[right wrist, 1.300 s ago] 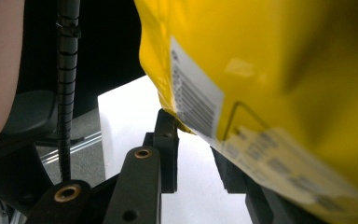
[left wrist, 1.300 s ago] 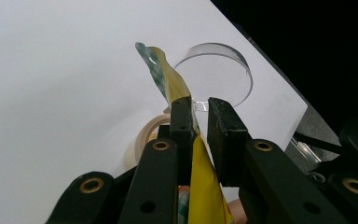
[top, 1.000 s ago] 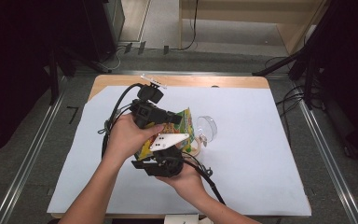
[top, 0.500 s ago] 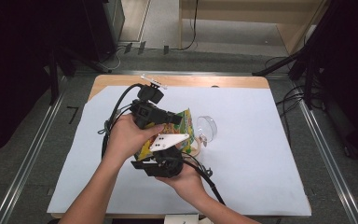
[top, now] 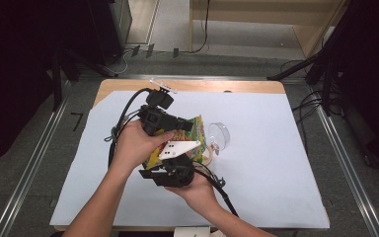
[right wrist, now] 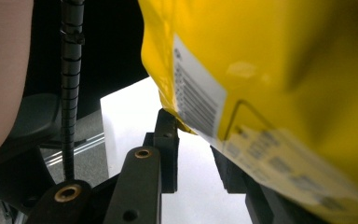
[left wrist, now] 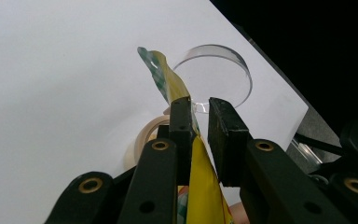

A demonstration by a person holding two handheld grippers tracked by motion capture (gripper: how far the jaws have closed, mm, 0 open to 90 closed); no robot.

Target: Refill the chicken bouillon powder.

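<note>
A yellow and green snack bag [top: 195,129] is held up over the white table cover between both grippers. My left gripper [top: 183,124] comes from the upper left and is shut on the bag's upper edge; in the left gripper view the bag [left wrist: 167,84] runs between my left gripper's [left wrist: 200,105] jaws. My right gripper [top: 175,165], under its grey three-cornered plate, is below and shut on the bag's lower part. In the right gripper view the bag [right wrist: 270,56] with its barcode label covers the right jaw of my right gripper [right wrist: 196,135].
A clear round plastic cup [top: 220,134] [left wrist: 214,74] lies just right of the bag, with a tape roll [top: 210,156] [left wrist: 145,136] beside it. The white cover [top: 271,168] spreads over a wooden table [top: 202,85]. Black cables trail from both grippers.
</note>
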